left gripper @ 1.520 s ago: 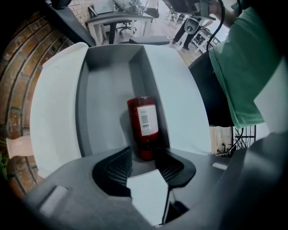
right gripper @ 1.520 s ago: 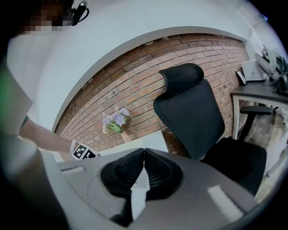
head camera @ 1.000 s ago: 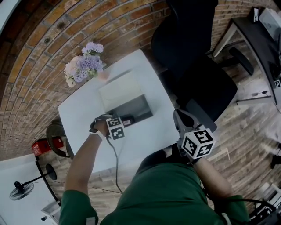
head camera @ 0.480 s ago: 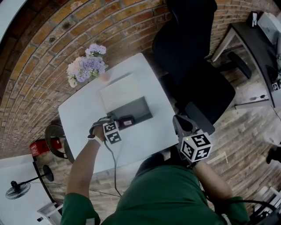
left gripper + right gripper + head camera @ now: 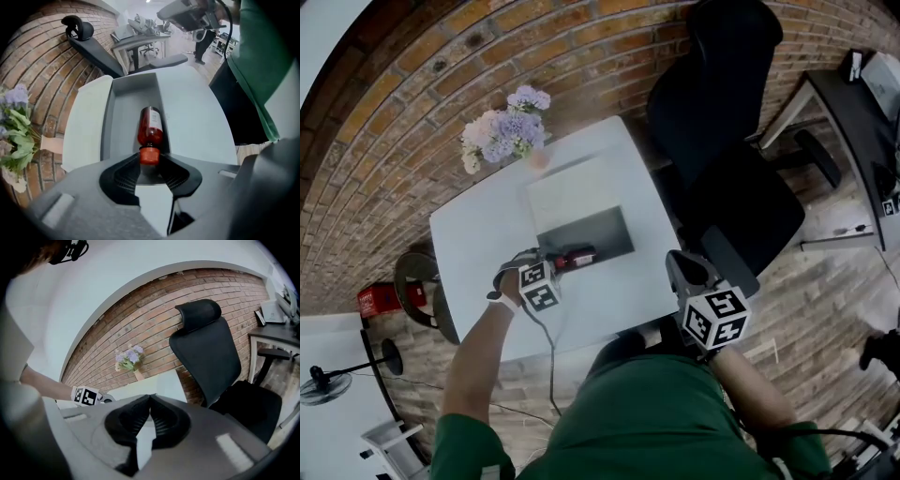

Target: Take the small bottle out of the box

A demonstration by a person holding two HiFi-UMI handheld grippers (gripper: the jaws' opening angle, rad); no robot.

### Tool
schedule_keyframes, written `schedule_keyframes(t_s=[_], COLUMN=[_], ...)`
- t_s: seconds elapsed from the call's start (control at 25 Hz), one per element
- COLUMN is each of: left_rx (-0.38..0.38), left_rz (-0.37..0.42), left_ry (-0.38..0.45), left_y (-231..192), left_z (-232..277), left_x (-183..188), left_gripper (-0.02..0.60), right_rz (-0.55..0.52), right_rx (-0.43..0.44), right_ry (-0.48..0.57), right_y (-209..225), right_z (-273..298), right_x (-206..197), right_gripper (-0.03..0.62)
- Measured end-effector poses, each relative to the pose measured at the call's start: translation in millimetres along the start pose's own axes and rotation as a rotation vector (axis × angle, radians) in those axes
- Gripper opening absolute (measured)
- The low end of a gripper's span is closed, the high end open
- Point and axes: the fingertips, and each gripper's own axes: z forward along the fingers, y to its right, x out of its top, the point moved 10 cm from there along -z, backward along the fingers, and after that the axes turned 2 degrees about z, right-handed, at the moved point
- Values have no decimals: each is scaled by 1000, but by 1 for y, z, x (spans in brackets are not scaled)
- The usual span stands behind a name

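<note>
Two grippers are in the person's hands, and only one of them is at work. The left gripper (image 5: 150, 163) reaches over the white worktop (image 5: 197, 112) to the near end of the open grey box (image 5: 107, 136). Its jaws are clamped on the red cap (image 5: 149, 155) of the small bottle (image 5: 151, 125), with one dark ribbed pad against each side of the cap.

In the left gripper view the bottle points away from the jaws toward 12 o'clock. Its red body with a pale label is inside the box, between the two long walls. I cannot tell if the body lies on the grey floor of the box or is lifted a little above it. The lid (image 5: 84, 122) of the box is folded out flat at 9 o'clock from the bottle.

In the head view the box sits near the middle of the worktop, and the bottle is at its corner nearest to the left gripper, at about 3 o'clock from the marker cube. A bunch of pale purple flowers (image 5: 502, 131) stands at 11 o'clock from the box, close to the brick wall (image 5: 422, 84).

The right gripper (image 5: 149, 400) is held off the worktop, at about 4 o'clock from the box, and its jaws are together with nothing between them. A black office chair (image 5: 206, 348) stands beyond it, beside the worktop.
</note>
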Motion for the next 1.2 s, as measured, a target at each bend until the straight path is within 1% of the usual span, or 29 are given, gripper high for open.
schedule_keyframes(t_s=[0.36, 0.52, 0.64, 0.84, 0.92, 1.04, 1.2], left_rx=[28, 64, 86, 109, 115, 131, 154], left_rz=[-45, -53, -86, -167, -184, -188, -210], left_ry=[81, 117, 153, 212, 219, 217, 222], left_y=[5, 5, 3, -1, -3, -6, -11], left_z=[-20, -28, -33, -43, -47, -56, -82], left_x=[9, 16, 19, 24, 23, 20, 13], left_gripper=[135, 135, 137, 137, 137, 136, 137], right_rz=[-7, -5, -2, -6, -9, -14, -22], right_rx=[18, 18, 17, 20, 22, 26, 34], right_ry=[-8, -8, -7, -6, -5, -6, -13], right_y=[-6, -6, -6, -7, -8, -10, -11], right_z=[4, 3, 3, 3, 3, 4, 6], right_x=[1, 0, -1, 1, 2, 3, 4], right_gripper=[3, 3, 3, 3, 3, 3, 3])
